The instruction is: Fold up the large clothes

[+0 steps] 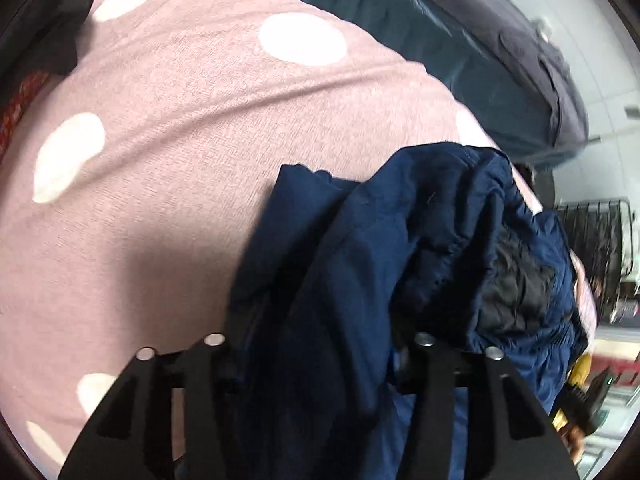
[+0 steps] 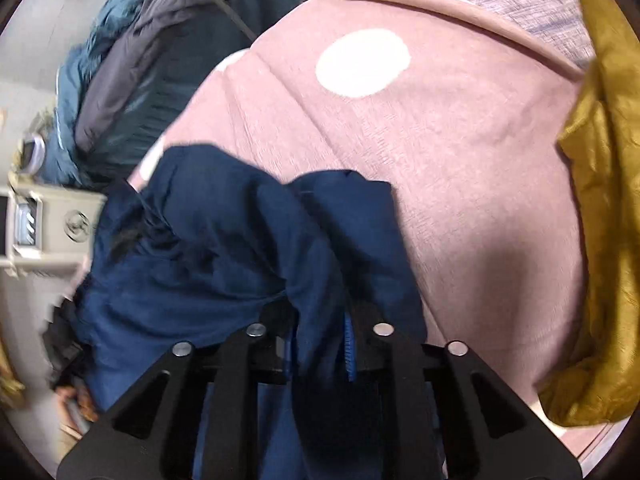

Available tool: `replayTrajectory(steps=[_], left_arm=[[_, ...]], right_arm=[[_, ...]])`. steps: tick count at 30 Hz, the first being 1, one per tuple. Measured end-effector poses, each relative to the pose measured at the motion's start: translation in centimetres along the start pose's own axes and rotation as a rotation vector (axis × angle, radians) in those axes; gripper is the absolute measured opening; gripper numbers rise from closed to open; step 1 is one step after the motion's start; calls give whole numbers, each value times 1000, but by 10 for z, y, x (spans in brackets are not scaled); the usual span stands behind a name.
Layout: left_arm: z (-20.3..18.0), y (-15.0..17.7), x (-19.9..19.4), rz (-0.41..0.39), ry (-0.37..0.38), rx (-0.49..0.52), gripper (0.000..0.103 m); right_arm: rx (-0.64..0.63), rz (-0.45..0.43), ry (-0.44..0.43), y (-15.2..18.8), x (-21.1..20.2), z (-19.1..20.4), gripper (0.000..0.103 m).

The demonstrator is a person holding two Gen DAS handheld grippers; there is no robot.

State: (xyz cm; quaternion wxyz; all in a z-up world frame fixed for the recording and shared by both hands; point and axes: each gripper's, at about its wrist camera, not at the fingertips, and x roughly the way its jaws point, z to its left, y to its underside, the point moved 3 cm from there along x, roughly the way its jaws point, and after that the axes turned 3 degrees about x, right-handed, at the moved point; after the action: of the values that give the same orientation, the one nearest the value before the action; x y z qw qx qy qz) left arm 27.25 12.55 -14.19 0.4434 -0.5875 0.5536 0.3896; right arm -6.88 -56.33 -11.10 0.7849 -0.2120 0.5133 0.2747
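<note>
A navy blue padded jacket [image 1: 420, 264] hangs bunched over the pink bed cover with white dots [image 1: 180, 140]. My left gripper [image 1: 320, 360] is shut on a fold of the jacket, which drapes over and hides the fingertips. In the right wrist view the same navy jacket [image 2: 224, 248] fills the lower left, with its blue zipper edge showing between the jaws. My right gripper [image 2: 320, 344] is shut on the jacket fabric above the pink bed cover [image 2: 460, 160]. The jacket is lifted and crumpled between both grippers.
A mustard yellow jacket [image 2: 600, 240] lies at the right edge of the bed. A dark grey and teal coat [image 1: 500, 60] lies at the far side; it also shows in the right wrist view [image 2: 152, 60]. A dark garment [image 1: 44, 28] is top left. A beige cabinet [image 2: 48, 224] stands beside the bed.
</note>
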Motion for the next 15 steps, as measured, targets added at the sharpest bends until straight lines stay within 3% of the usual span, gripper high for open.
replayTrajectory(steps=[2,3,4,5,7,9,12,15], left_arm=[[-9,2,1,-8,-42,57,62],[-11,3,0,-9,-71,83,75],[-13,3,0,-12,-133,110,99],[-8,3,-2,-23,-215,134,98],[-3,3,-7,-15,-160,141,97],[10,6,-20,-32,-86,87,97],[33,16,-46,-76,35,25,97],[55,29,-59,-72,124,3,97]], right_arm=[[-84,-22,48,8,1,10,33],[-118,-33,73,12,-2,13,43],[-134,-36,91,14,-4,14,51],[-137,-35,95,15,-8,13,53],[-101,-38,60,14,-20,5,64],[-51,-75,15,13,-40,-10,77],[-9,-123,-45,20,-68,-35,78],[10,-79,-108,33,-75,-59,78]])
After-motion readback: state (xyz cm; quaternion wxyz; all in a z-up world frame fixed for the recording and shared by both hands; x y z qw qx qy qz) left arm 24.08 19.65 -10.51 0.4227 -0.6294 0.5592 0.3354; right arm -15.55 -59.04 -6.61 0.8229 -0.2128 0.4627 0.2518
